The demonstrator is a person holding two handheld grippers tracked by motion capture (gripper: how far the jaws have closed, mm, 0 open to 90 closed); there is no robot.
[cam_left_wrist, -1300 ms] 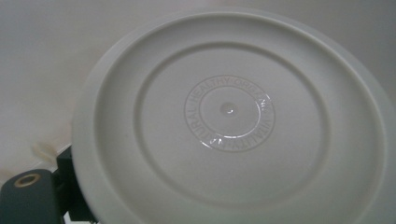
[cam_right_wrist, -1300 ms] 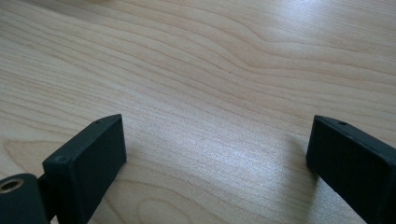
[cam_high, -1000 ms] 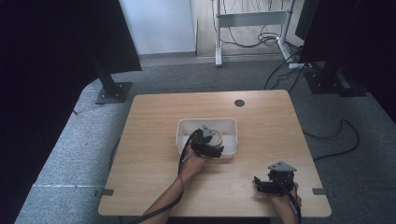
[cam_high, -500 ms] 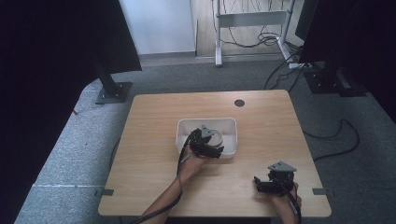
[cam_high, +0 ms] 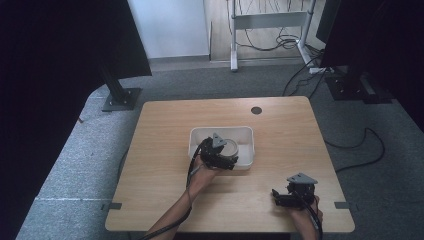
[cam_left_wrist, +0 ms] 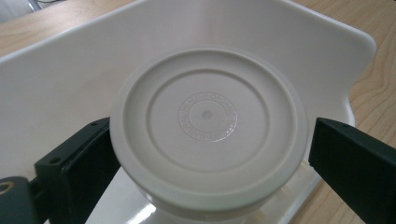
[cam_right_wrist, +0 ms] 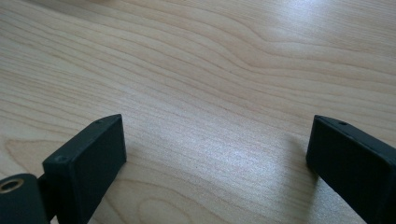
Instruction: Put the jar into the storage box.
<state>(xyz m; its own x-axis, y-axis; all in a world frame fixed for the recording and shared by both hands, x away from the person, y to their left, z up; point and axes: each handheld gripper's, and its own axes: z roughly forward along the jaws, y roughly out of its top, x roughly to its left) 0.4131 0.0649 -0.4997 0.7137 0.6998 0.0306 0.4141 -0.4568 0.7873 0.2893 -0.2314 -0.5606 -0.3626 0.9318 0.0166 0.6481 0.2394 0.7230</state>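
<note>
The round cream lid sits in the white tray between the left gripper's spread jaws; it looks light, stiff and slick, best pinched across its rim; the right gripper's jaws gape over bare table.

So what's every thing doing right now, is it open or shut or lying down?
Round cream container: lid on, sitting in the tray, between the left jaws; left jaw touches it, right jaw has a small gap.
White tray: flat on the table, holding the container.
Left gripper: open, jaws around the container.
Right gripper: open, holding nothing, low over bare wood.
Table: wooden, level.
</note>
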